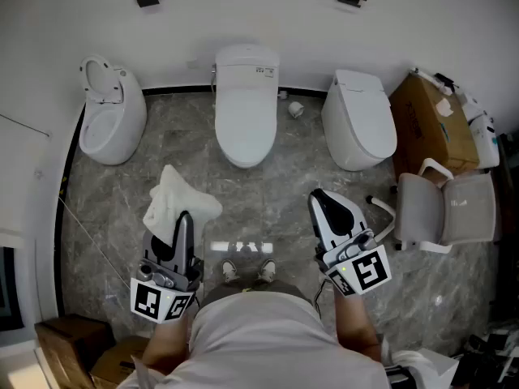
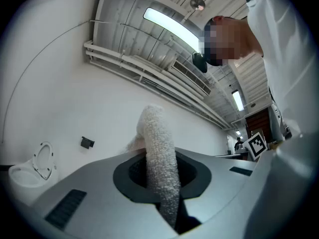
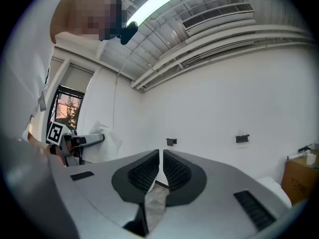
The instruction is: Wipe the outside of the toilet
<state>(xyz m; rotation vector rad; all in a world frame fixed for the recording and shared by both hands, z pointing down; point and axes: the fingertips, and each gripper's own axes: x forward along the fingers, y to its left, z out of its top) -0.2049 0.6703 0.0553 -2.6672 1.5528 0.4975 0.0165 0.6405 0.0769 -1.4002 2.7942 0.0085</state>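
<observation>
Left gripper (image 1: 185, 219) clenched on a white terry cloth (image 1: 174, 194), which stands up soft and floppy from between the jaws; right gripper (image 1: 323, 205) empty, jaws drawn nearly together. Three white toilets stand along the far wall, well apart from both tools; the middle toilet (image 1: 246, 112), lid down, is straight ahead (likely the one meant). Judged: glazed shell hard, smooth and fixed, so nothing there to grasp; the cloth is light and limp, best kept bunched deep in the jaws so a pad bears on the curve.
</observation>
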